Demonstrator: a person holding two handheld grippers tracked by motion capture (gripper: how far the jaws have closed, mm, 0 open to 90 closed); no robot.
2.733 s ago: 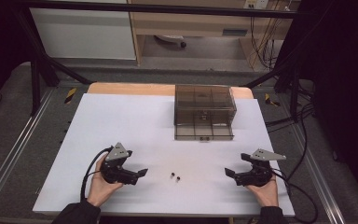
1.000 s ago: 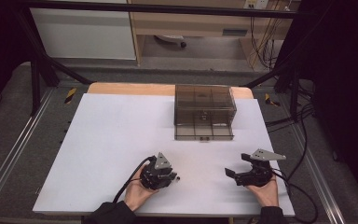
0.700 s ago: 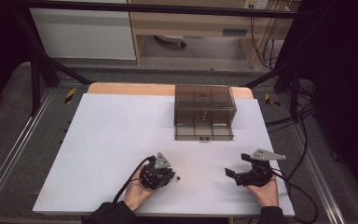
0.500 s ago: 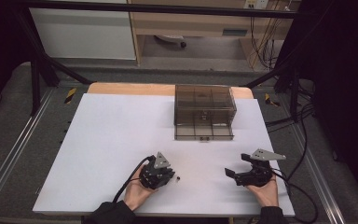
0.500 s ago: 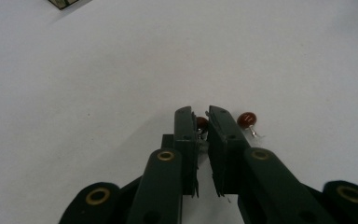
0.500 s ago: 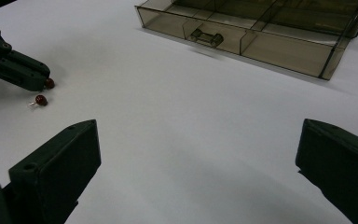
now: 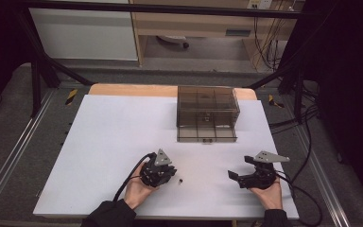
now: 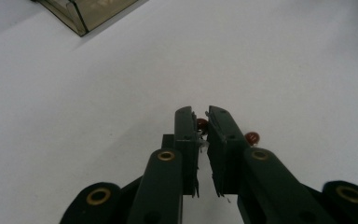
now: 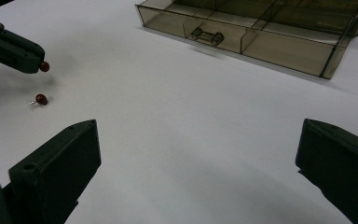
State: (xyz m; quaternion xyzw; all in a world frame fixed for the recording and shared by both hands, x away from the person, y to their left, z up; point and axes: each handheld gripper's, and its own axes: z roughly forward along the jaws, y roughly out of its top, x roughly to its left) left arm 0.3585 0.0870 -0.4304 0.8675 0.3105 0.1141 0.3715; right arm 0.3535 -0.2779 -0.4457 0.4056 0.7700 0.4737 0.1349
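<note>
Two small red-headed pins are at the table's front centre. My left gripper is shut on one red pin, whose head shows between the jaw tips and pokes out at the tip of the left gripper as a red pin just above the table. The other pin lies loose on the white surface just right of those jaws, its head beside the right jaw, and also. My right gripper rests at the front right, open wide and holding nothing.
A smoky clear compartment box stands at the back centre of the white table, its low drawer pulled out toward me with a handle on its front. A corner of the box shows far off.
The left gripper moved right from the table's left side to the two pins and closed on one. Over the last second it has stayed nearly still. The right gripper has not moved.
</note>
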